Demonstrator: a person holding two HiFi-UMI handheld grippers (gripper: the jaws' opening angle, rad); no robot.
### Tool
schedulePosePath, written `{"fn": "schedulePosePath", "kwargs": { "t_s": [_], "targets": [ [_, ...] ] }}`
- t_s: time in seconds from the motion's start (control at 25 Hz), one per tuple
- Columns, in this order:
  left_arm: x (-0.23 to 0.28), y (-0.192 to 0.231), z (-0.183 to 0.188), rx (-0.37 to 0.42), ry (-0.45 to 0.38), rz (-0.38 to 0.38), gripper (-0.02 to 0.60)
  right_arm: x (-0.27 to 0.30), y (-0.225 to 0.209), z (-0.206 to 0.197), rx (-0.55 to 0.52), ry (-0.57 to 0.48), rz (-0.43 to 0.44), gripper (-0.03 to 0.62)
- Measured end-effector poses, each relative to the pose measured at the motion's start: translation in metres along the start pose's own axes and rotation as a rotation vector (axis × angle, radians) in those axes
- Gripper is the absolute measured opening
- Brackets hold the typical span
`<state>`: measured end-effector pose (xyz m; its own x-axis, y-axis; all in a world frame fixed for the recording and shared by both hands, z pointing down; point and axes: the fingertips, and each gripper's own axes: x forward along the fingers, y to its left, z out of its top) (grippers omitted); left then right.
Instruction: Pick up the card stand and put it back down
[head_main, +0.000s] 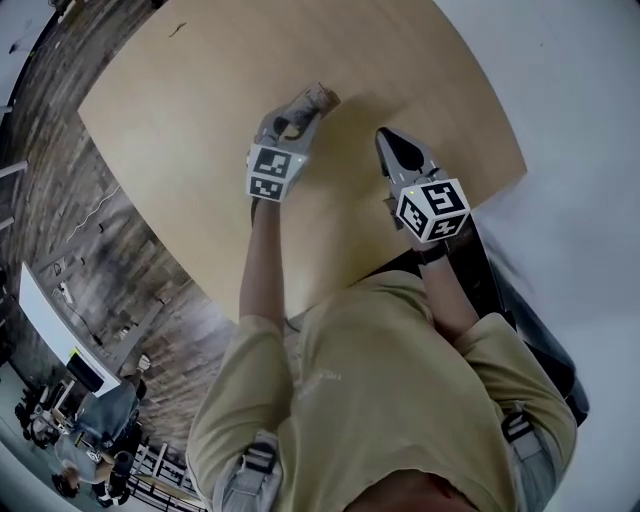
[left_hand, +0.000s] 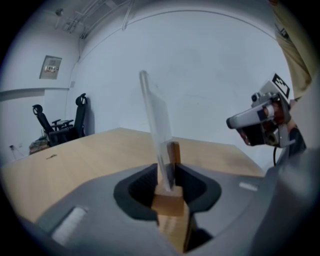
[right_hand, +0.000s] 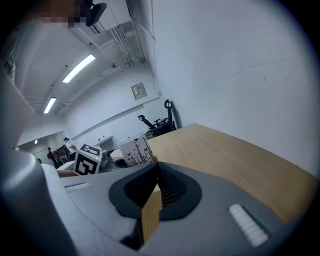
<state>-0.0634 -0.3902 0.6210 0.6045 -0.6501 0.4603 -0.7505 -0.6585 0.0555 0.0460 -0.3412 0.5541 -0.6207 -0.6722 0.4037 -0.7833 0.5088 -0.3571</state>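
Left gripper (left_hand: 167, 176) jaws clamp the stand (left_hand: 170, 202) by its base; clear panel (left_hand: 154, 120) upright, leaning slightly left, base lengthwise along jaws. Right gripper (right_hand: 157, 175) jaws closed, empty.

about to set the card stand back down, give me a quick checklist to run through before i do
1. Grip: left hand-held gripper shut on the card stand at its wooden base: ok.
2. Panel: clear panel seated in the base, roughly upright: ok.
3. Contact: base resting on the table: cannot tell.
4. Landing spot: table around the stand is bare: ok.
5. Other hand: right hand-held gripper shut, empty, apart from the stand: ok.
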Motion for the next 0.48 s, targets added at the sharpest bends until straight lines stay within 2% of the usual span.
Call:
{"fn": "schedulePosePath", "kwargs": {
  "t_s": [0.2,0.48],
  "targets": [
    [0.040,-0.020,-0.029,0.000,0.051,-0.077,0.109,-0.013,-0.017,-0.020,0.031,0.023,-0.028,0.006],
    [0.070,-0.040,-0.039,0.048,0.072,-0.105,0.109,-0.030,-0.037,-0.036,0.055,0.024,-0.042,0.006]
  ]
}}
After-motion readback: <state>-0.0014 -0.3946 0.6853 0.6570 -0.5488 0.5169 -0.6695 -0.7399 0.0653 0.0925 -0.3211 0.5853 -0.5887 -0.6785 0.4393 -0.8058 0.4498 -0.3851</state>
